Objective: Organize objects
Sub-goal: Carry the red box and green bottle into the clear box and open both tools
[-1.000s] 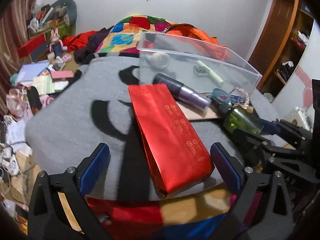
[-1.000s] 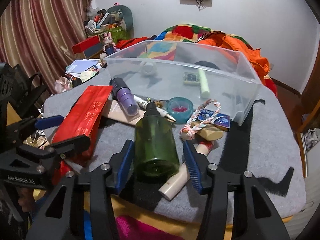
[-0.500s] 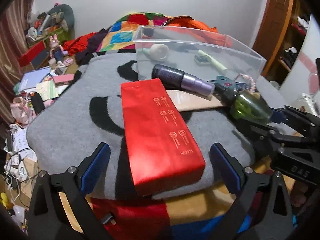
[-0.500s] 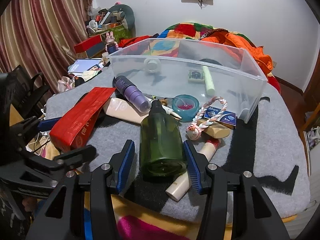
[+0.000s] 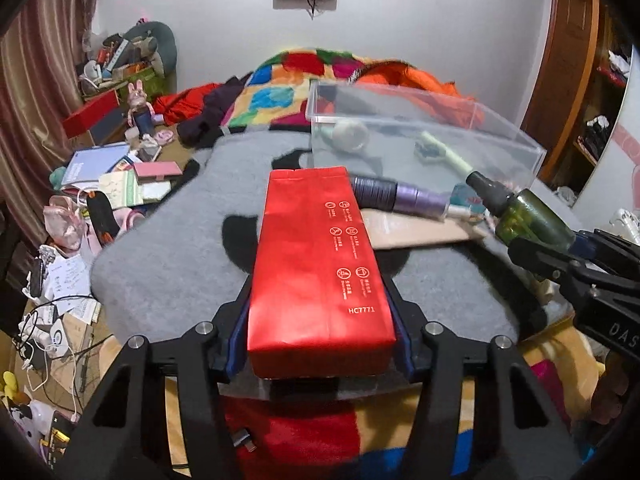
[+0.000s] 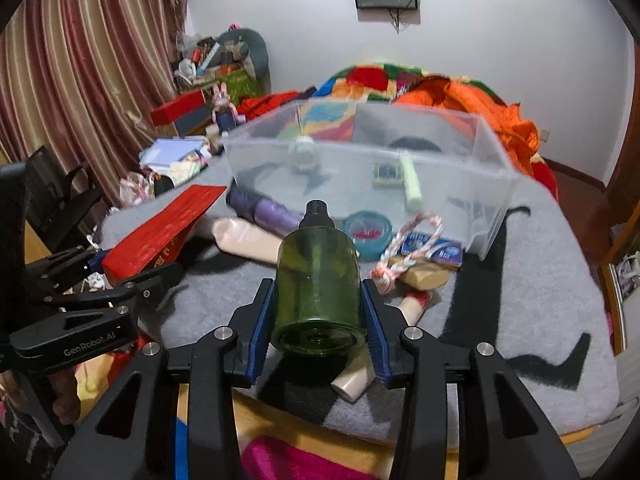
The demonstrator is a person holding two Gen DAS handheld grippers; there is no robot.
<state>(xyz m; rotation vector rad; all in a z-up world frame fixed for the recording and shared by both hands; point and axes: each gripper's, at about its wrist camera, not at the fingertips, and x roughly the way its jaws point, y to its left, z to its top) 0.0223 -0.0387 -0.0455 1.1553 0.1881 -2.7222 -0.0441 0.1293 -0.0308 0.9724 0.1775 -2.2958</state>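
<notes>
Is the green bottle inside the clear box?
No, the green bottle is clamped in the right gripper, on the near side of the clear box, over the gray blanket.

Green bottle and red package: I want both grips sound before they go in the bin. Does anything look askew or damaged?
Nothing looks damaged or spilled. The right claw clamps the green bottle squarely, cap forward. The left claw grips the red package only at its near end, so it sticks out far ahead.

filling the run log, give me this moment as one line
left gripper: shut on red packet | right gripper: shut on green bottle | clear bin: behind
</notes>
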